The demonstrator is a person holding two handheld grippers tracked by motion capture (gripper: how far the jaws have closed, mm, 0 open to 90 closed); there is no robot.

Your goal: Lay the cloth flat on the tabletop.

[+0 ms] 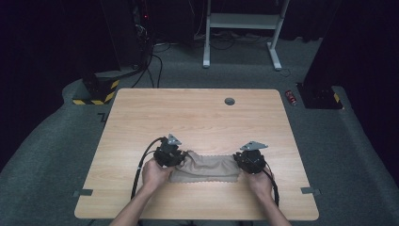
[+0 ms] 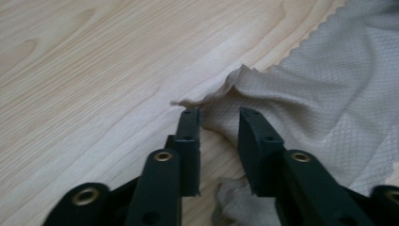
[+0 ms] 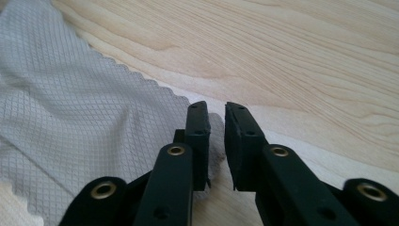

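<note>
Both hand-held grippers stand apart at the cloth's ends — left hand-held gripper, right hand-held gripper. Closing on so little fabric, I'd guess an edge slips free.

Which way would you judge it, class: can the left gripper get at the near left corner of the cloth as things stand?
Probably yes. The left gripper has its jaws apart right at the rumpled edge of the cloth, with cloth showing between them. Nothing but bare table lies around it.
</note>
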